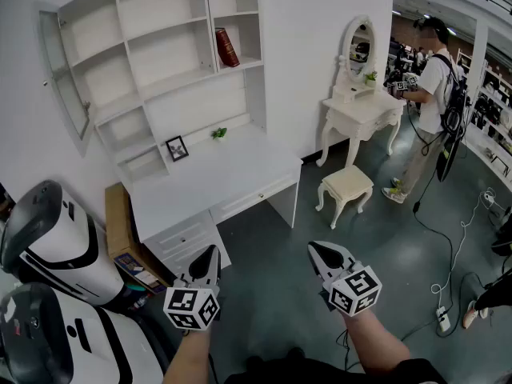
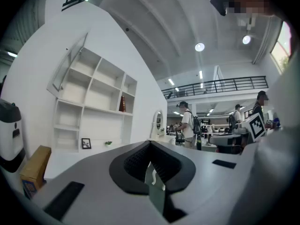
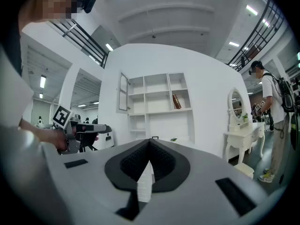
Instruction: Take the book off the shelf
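Facing shelf (image 1: 192,80): red book (image 1: 226,47) leans near-upright in upper right cubby, far ahead and above. Left hand-held gripper (image 1: 210,256) and right hand-held gripper (image 1: 320,253) well short of it, level, jaws together, empty. Left looks nearer.

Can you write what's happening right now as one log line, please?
stage: not reaching yet | red book: leaning on upper shelf, untouched | left claw: shut, empty | right claw: shut, empty
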The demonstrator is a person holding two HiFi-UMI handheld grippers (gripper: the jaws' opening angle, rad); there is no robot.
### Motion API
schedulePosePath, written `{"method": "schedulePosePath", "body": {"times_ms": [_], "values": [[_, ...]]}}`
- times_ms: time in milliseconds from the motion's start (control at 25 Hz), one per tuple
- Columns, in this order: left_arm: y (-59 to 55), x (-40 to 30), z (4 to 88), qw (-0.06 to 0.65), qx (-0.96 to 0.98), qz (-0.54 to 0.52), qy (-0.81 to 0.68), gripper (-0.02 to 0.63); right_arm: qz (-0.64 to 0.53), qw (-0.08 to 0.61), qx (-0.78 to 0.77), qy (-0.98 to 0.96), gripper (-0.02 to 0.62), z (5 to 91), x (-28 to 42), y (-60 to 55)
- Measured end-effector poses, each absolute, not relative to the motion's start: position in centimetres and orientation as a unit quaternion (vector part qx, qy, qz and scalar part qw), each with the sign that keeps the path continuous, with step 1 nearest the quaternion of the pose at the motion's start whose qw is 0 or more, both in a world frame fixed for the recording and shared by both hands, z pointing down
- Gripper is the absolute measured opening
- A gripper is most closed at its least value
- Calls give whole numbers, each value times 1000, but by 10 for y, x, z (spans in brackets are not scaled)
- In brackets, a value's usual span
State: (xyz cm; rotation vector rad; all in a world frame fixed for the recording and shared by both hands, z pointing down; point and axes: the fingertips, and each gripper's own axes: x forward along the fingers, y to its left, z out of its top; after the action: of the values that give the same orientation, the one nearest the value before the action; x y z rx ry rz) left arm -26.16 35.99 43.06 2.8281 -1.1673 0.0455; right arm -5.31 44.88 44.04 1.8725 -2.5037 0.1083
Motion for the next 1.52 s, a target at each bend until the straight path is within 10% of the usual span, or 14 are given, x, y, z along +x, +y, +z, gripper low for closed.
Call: {"method": "schedulePosePath", "body": {"times_ms": [1520], "values": [[363, -174, 458, 38, 910, 48, -410, 9, 100, -16, 567, -817, 12, 477, 18, 473]]}}
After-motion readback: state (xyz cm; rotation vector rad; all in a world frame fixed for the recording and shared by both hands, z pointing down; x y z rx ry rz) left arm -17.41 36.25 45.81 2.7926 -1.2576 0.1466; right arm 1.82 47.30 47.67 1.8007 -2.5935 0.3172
